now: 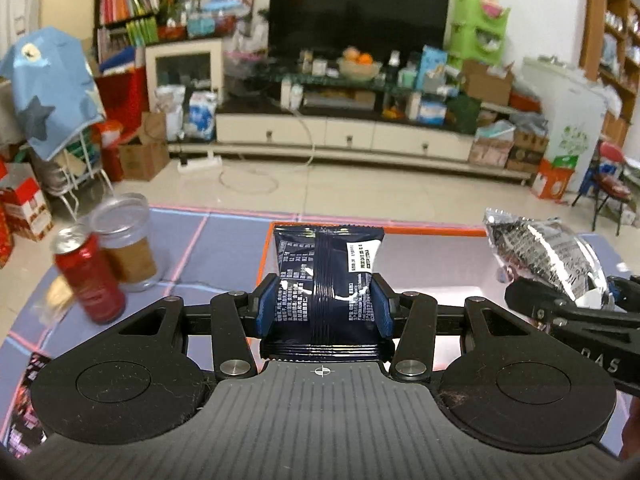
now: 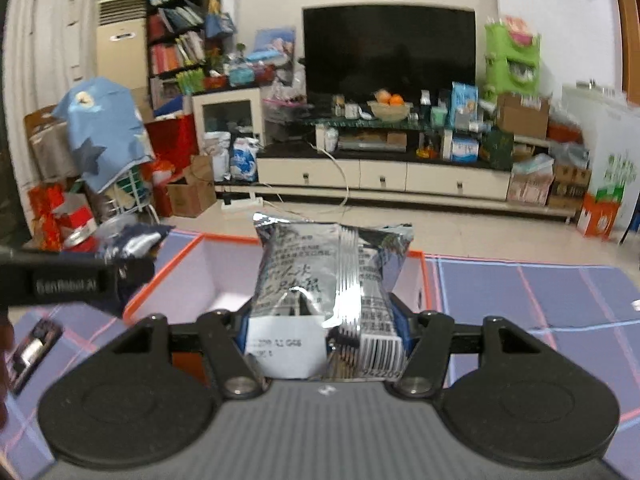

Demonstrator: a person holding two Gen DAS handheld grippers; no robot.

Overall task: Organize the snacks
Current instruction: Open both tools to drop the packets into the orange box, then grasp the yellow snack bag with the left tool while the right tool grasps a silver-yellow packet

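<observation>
Two snack packets: one dark-blue foil packet pinched by the left gripper, one silver crinkled packet clamped by the right gripper, above the orange-rimmed box.

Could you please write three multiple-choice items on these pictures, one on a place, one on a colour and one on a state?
1. Where does the red can stand?
A. Inside the box
B. On the mat, beside the clear jar
C. On the floor

2. What colour is the box's rim?
A. Orange
B. Green
C. Black

3. What does the left hand-held gripper hold?
A. Nothing
B. The silver packet
C. The dark blue packet

Answers:
1 B: the can touches the jar on the purple mat.
2 A: the edge shows orange.
3 C: its pads press the blue packet's sides.
</observation>
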